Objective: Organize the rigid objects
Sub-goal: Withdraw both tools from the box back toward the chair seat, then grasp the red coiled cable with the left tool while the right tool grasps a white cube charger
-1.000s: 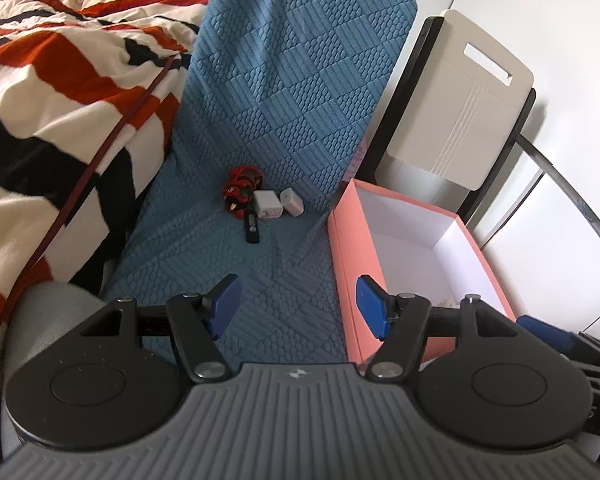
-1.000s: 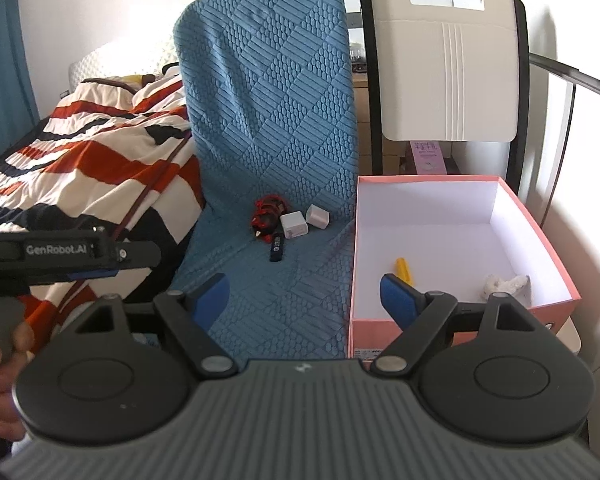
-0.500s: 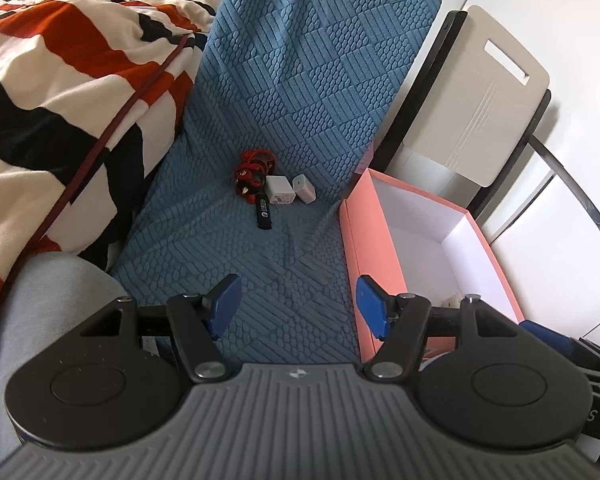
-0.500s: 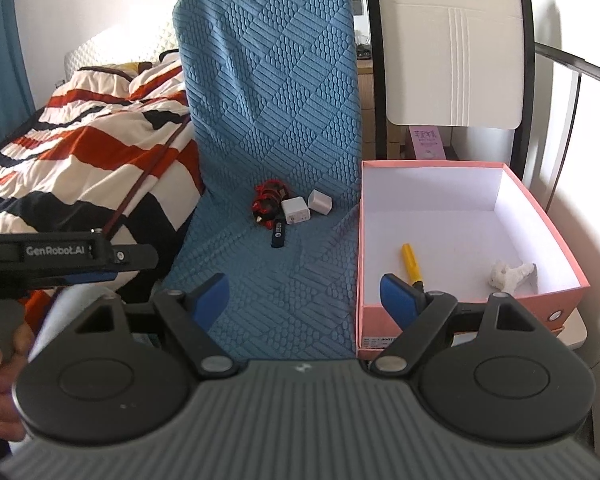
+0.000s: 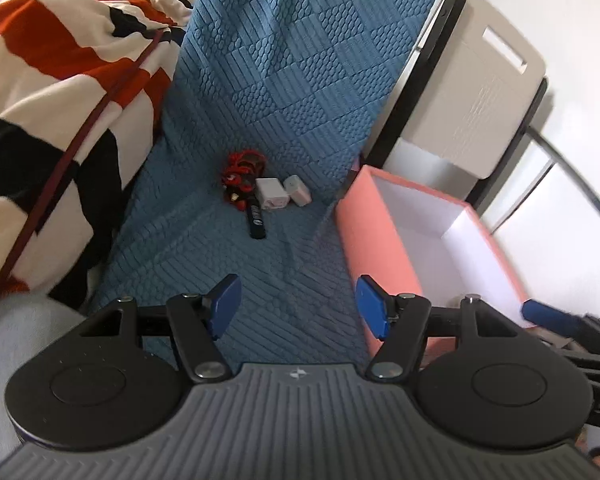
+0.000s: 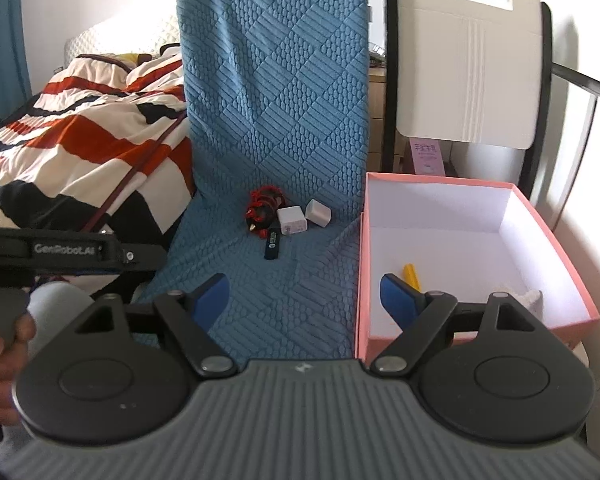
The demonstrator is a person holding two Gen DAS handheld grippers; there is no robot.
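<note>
Presently the left gripper (image 5: 296, 307) is hovering with its jaws standing apart and nothing between them, over the front part of the blue quilted chair cover (image 5: 260, 248). The right gripper (image 6: 306, 301) is likewise spread wide and empty, straddling the front right edge of the cover and the near left wall of the pink box (image 6: 556, 240). Toward the back of the seat, where it is meeting the backrest, a small cluster is lying: a red coiled cable (image 5: 242, 174), two white charger cubes (image 5: 273, 199) (image 5: 298, 190) side by side, and a black USB stick (image 5: 257, 222) just in front of them. Bare cover is stretching between the pads and that cluster. The box is sitting just beside the seat's right edge, holding a yellow stick (image 6: 412, 276) near its front left and a white lump (image 6: 530, 298) at its front right. A striped duvet (image 6: 80, 148) is crowding the seat's left edge. A white chair back (image 6: 468, 68) is standing behind the box.
</note>
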